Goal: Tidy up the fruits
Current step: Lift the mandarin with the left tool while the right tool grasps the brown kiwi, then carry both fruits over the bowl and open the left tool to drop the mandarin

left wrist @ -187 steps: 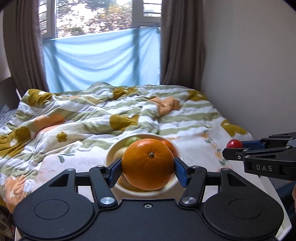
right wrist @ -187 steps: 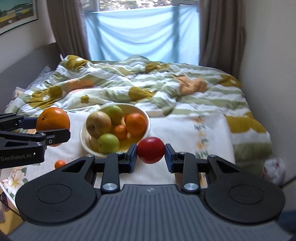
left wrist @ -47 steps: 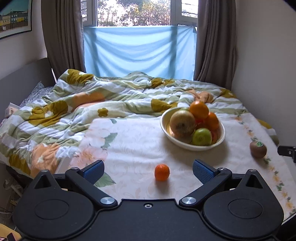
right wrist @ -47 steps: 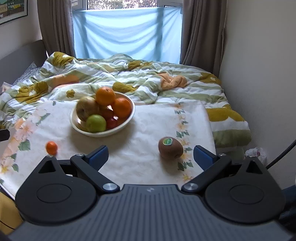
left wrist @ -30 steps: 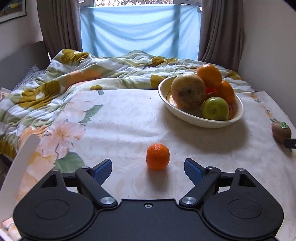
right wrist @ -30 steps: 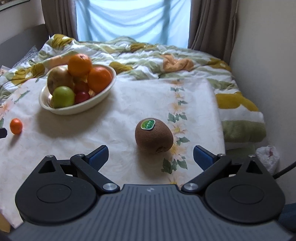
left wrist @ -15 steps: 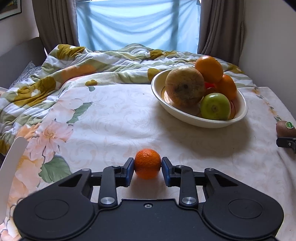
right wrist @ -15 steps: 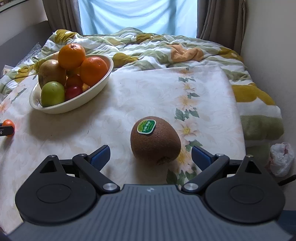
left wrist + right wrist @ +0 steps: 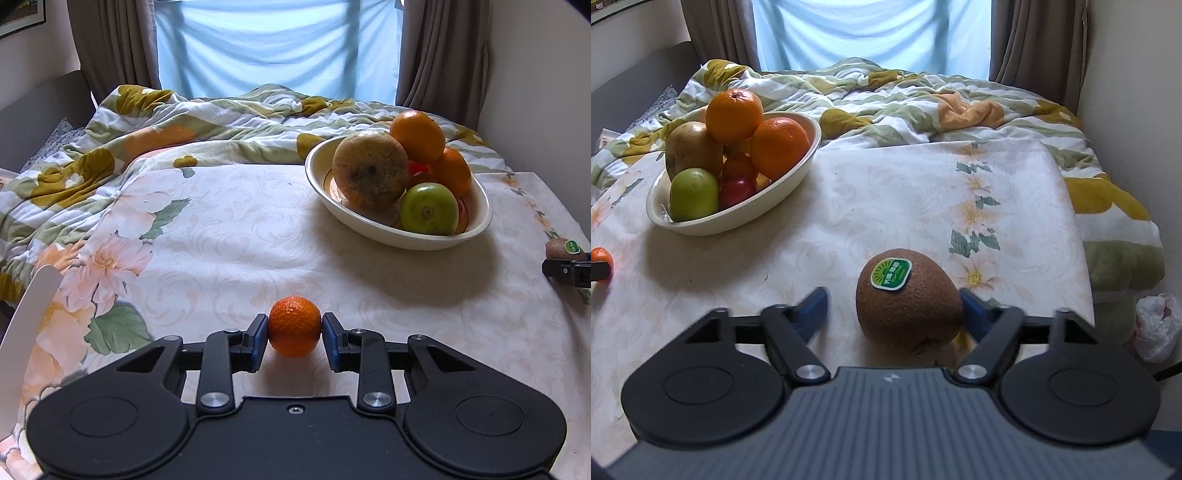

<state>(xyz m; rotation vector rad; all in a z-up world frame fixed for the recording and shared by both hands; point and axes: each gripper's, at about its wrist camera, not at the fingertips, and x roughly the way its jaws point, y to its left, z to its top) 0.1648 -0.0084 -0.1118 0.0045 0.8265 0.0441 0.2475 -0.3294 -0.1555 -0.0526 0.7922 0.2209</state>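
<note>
My left gripper (image 9: 294,336) is shut on a small tangerine (image 9: 294,325) that rests on the flowered tablecloth (image 9: 229,236). The cream fruit bowl (image 9: 369,221) stands beyond it to the right, piled with oranges, a brown pear and a green apple. My right gripper (image 9: 892,306) is open around a brown kiwi (image 9: 908,299) with a green sticker. Its right finger touches the kiwi, and its left finger (image 9: 812,302) stands apart and looks blurred. The bowl (image 9: 746,214) is at the far left there. The kiwi (image 9: 563,248) also shows at the right edge of the left wrist view.
A rumpled flowered duvet (image 9: 207,125) lies on the bed behind the table. The wall is close on the right (image 9: 1137,74). A white plastic bag (image 9: 1156,325) lies on the floor past the table's right edge. A white chair back (image 9: 26,325) stands at the left.
My left gripper has stayed shut on the tangerine. My right gripper has moved forward around the kiwi and its fingers have closed inward.
</note>
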